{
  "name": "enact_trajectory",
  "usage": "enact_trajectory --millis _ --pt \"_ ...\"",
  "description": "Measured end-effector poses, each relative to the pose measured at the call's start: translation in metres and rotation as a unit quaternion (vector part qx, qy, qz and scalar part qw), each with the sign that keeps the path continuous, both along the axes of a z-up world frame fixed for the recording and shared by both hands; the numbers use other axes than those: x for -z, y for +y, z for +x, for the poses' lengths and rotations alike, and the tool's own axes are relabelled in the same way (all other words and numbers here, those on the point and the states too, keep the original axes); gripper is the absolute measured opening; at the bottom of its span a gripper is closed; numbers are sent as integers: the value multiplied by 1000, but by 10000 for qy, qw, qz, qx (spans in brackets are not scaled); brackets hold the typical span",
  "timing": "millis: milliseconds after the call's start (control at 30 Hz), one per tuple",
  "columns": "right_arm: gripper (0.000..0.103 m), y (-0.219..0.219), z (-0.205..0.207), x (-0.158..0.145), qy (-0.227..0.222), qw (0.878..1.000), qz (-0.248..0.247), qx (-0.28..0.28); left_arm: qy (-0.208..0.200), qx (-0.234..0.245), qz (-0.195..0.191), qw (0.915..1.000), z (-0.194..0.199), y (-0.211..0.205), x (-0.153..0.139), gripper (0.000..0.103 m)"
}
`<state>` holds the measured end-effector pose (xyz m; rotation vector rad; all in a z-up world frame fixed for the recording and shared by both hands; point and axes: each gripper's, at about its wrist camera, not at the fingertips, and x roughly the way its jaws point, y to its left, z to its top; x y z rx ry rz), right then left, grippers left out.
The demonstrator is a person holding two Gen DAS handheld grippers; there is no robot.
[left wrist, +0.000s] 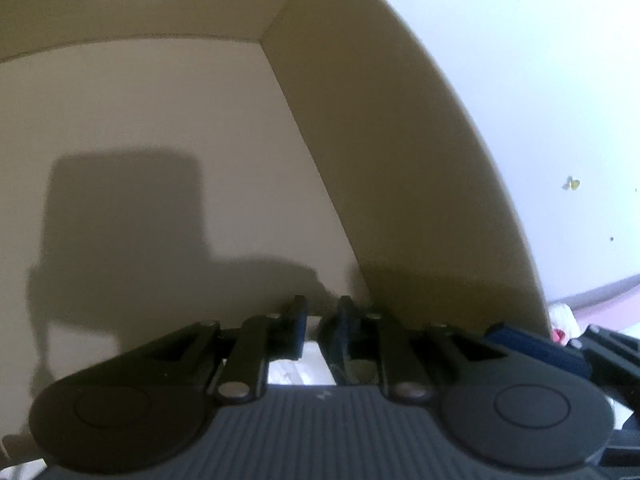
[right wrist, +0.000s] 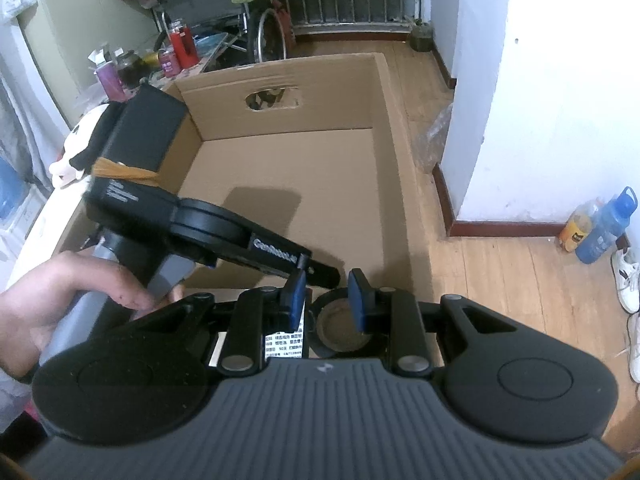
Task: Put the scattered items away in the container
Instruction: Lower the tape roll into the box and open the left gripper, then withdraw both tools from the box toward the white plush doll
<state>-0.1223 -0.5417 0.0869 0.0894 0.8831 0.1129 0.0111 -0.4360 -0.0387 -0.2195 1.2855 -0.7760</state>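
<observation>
A large open cardboard box (right wrist: pixel 392 128) stands on the wooden floor; its bottom looks bare in both views. My left gripper (left wrist: pixel 322 320) is inside the box (left wrist: pixel 360 140), pointing at the bottom, jaws nearly closed around something white (left wrist: pixel 312 354) I cannot identify. The left gripper also shows in the right wrist view (right wrist: pixel 320 274), held by a hand over the box's near edge. My right gripper (right wrist: pixel 326 298) hovers at the near edge with a narrow gap between its blue pads. A round dark lid-like item (right wrist: pixel 340 330) and a white printed label (right wrist: pixel 286 344) lie beneath it.
A white wall corner (right wrist: pixel 540 100) stands right of the box. A blue bottle (right wrist: pixel 604 228) and an orange bottle (right wrist: pixel 576 226) sit by the wall, with white shoes (right wrist: pixel 628 280) nearby. A plush toy (right wrist: pixel 84 140) and bottles (right wrist: pixel 176 48) crowd the left.
</observation>
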Motion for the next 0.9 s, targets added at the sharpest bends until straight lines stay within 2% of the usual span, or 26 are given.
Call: enact_trajectory --millis 133,267,400,500,600,700,800,833,900 --pt "23 2 -1 -2 -8 10000 -86 -39 60 220 -11 9997 1 -5 1 17" --pt "23 3 -4 -4 -47 10000 -62 -12 41 147 17 9999 5 -6 1 18" --pt "22 2 -6 -5 -91 9999 -46 -20 125 196 -115 9997 8 -8 3 21" --pt "23 2 -8 -7 -180 9998 9 -70 37 44 -170 9998 12 -5 0 21" --pt "23 1 -4 -14 -107 9996 262 -100 -278 -102 -288 9991 14 3 -21 22" --pt "23 7 -7 -29 -385 9986 338 -132 -745 -341 -474 9955 8 18 -52 29" --pt "23 19 -10 -43 -635 9974 261 -233 -1222 -668 -462 9892 3 37 -81 29" --pt "23 23 -9 -48 -711 9968 262 -250 -1363 -812 -463 9862 5 60 -95 29" --pt "23 30 -8 -59 -873 9951 358 -286 -1531 -1002 -500 9819 5 82 -112 29"
